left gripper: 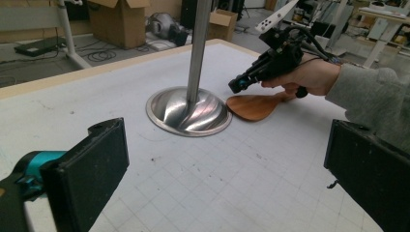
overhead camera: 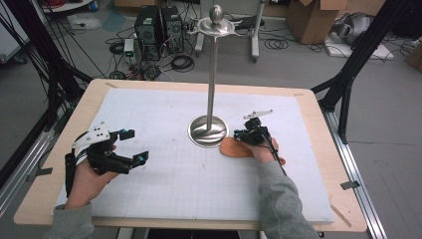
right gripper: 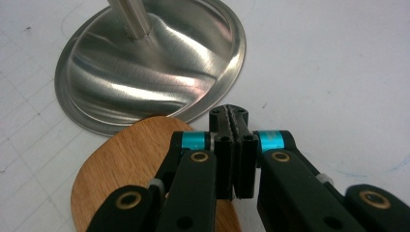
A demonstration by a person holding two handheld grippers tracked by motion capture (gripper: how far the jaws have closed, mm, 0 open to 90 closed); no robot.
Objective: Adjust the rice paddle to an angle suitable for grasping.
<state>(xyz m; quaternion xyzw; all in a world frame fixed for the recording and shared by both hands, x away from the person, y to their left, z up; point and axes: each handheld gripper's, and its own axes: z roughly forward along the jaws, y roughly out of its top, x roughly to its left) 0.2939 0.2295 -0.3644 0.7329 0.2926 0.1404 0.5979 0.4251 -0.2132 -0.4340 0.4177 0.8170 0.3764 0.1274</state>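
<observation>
Wooden spoon point(overhead camera: 238, 148), reddish-brown, smooth oval bowl, lying flat on the white gridded mat point(overhead camera: 164, 184), right of the middle, bowl edge touching the round base of the steel stand point(overhead camera: 209, 130). Grain plain in the right gripper view point(right gripper: 128, 174); also seen from the left gripper view point(left gripper: 254, 106), beside the base point(left gripper: 188, 113).

Right gripper point(overhead camera: 247, 133) above the spoon, jaws pressed together with nothing between them, tips over the mat just past the bowl's edge point(right gripper: 231, 145); held in the right hand point(overhead camera: 263, 149), grey sleeve behind. Left gripper point(overhead camera: 134, 147) near the mat's left edge, jaws spread wide, empty, well apart from spoon and stand; held in the left hand point(overhead camera: 89, 179).

Stand: thin upright pole, ball and hooked arms on top. Mat on a light wooden table point(overhead camera: 318, 144). Beyond the far edge, grey floor with cables, black computer towers point(overhead camera: 159, 25), cardboard boxes point(overhead camera: 311, 17).

Spoon handle hidden under the right hand and gripper. Hard to tell whether the right gripper's tips touch the mat.
</observation>
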